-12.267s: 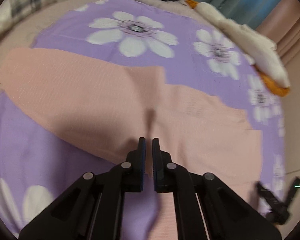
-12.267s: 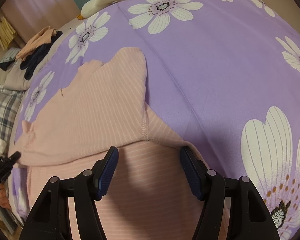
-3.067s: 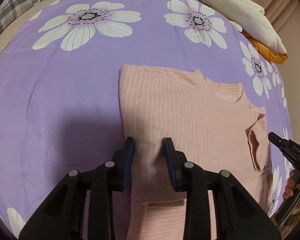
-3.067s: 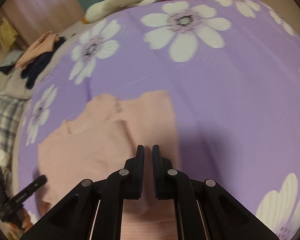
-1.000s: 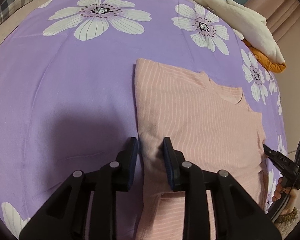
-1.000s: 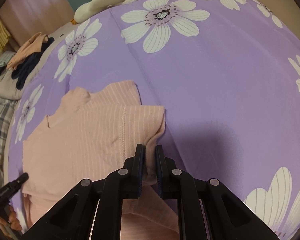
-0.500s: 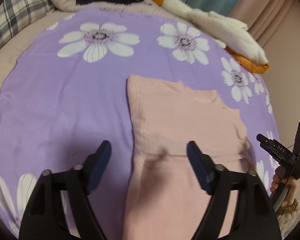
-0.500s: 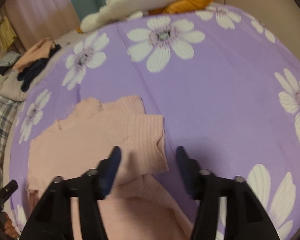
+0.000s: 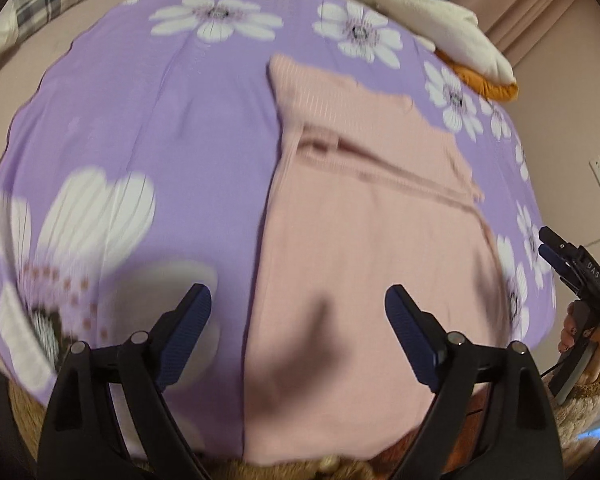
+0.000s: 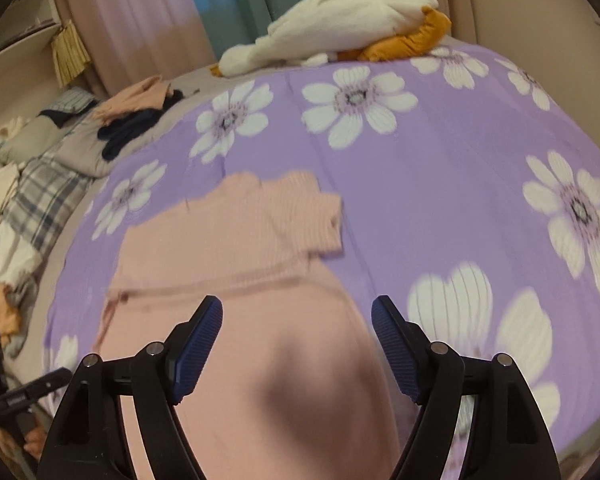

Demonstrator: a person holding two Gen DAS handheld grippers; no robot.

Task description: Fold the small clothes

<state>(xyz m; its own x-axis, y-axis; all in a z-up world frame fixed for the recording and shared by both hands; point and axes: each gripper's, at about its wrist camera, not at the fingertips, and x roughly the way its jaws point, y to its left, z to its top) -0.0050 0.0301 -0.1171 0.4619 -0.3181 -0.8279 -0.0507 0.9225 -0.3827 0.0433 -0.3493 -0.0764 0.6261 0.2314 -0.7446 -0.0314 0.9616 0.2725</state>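
Observation:
A pink ribbed top (image 9: pixel 364 216) lies flat on the purple flowered sheet (image 9: pixel 172 120), its sleeves folded in over the body. It also shows in the right wrist view (image 10: pixel 236 264). My left gripper (image 9: pixel 298 312) is open and empty, held above the near left part of the top. My right gripper (image 10: pixel 298 320) is open and empty, held above the near right part of the top. The right gripper also shows at the right edge of the left wrist view (image 9: pixel 568 260).
A white and orange plush toy (image 10: pixel 340 28) lies at the far edge of the bed. A pile of pink and dark clothes (image 10: pixel 136 116) and a plaid blanket (image 10: pixel 40 204) lie at the far left. The sheet's near edge (image 9: pixel 100 440) is just below my left gripper.
Both grippers have let go of the top's folded sides, opened wide and pulled back toward its near end. The top now lies with both sides folded in.

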